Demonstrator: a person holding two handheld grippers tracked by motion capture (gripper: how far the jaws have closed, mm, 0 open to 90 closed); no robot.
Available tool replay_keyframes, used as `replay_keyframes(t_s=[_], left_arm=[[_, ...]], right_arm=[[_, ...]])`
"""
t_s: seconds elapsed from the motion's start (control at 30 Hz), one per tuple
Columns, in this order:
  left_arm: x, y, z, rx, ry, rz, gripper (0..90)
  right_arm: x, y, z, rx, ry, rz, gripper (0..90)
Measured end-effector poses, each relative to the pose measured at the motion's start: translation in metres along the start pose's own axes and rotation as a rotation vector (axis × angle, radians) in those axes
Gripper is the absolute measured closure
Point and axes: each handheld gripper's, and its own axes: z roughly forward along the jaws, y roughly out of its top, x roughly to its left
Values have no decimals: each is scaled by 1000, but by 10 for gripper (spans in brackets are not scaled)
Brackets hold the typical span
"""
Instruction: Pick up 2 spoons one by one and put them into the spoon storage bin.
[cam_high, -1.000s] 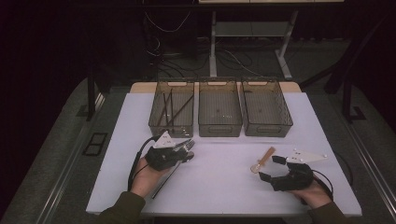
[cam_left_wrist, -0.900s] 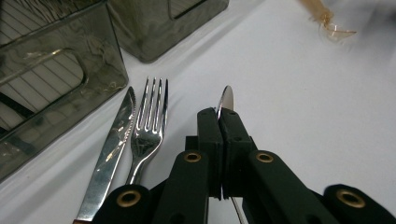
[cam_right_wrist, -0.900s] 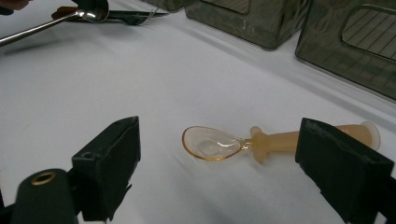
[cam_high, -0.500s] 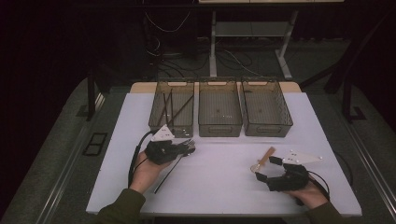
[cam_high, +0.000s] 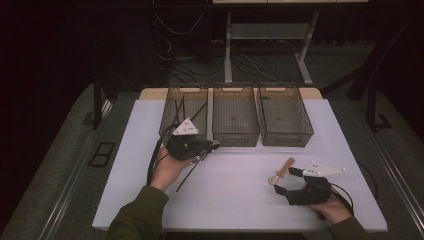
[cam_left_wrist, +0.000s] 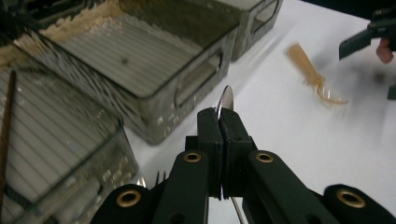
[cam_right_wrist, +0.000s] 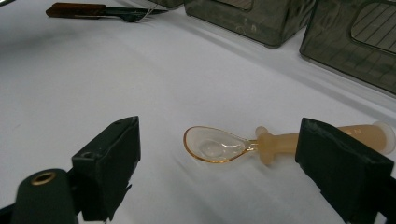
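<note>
White table (cam_high: 235, 195) fills the frame's centre; three smoky translucent bins (cam_high: 235, 117) line its upper edge. Centre left, the left gripper (cam_high: 204, 148) is clenched on a metal spoon (cam_left_wrist: 226, 99), held just in front of the leftmost bin. Lower right, the right gripper (cam_high: 287, 180) stands released, jaws either side of an amber plastic spoon (cam_right_wrist: 219, 144) lying on the table.

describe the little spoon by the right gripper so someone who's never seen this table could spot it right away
On the white table, look at the near right area, in front of the three smoky bins. There the spoon lies flat between the right gripper's open jaws. Its clear amber bowl and thick tan handle set it apart from the metal spoon.
</note>
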Motion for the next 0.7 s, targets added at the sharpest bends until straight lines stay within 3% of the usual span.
replay_keyframes(t_s=[0.7], left_arm=[[21, 60, 21, -49, 13, 11, 885]], right_arm=[[0, 0, -2, -5, -5, -7, 142]])
